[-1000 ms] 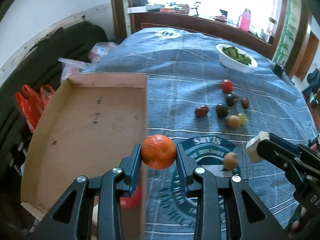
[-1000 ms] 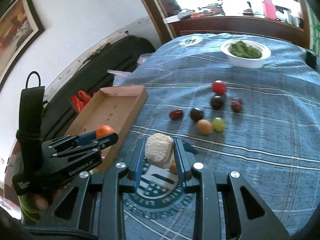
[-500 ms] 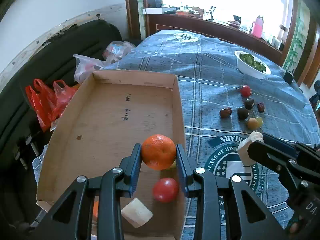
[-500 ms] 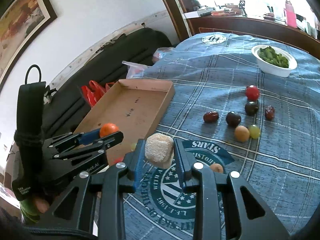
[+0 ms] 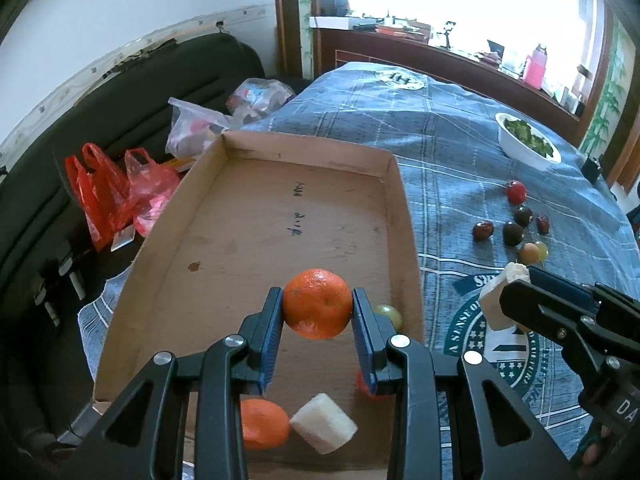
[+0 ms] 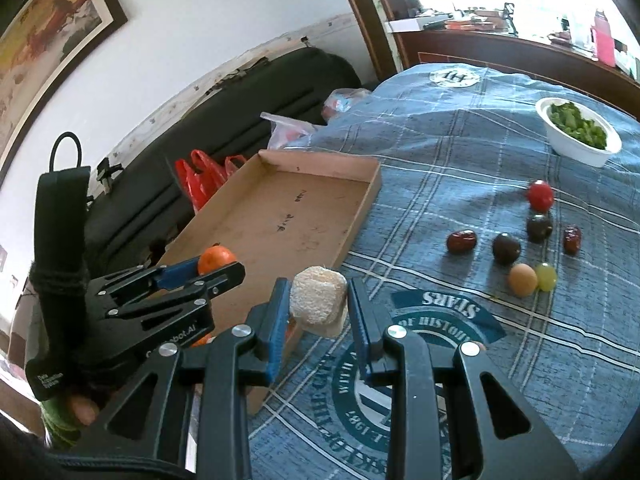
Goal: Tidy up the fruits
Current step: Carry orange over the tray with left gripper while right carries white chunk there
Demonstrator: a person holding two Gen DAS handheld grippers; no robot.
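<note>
Blue plaid cloth covers the table, with a cardboard tray at its left edge. Over the tray's near end, the left hand-held gripper is clamped on an orange, so its release point lies straight below. The right hand-held gripper pinches a pale spongy chunk just outside the tray's right wall; it likely needs to travel leftward. Only the left wrist view shows the tray's contents: another orange fruit, a white chunk and a green grape. Loose fruits remain well beyond.
</note>
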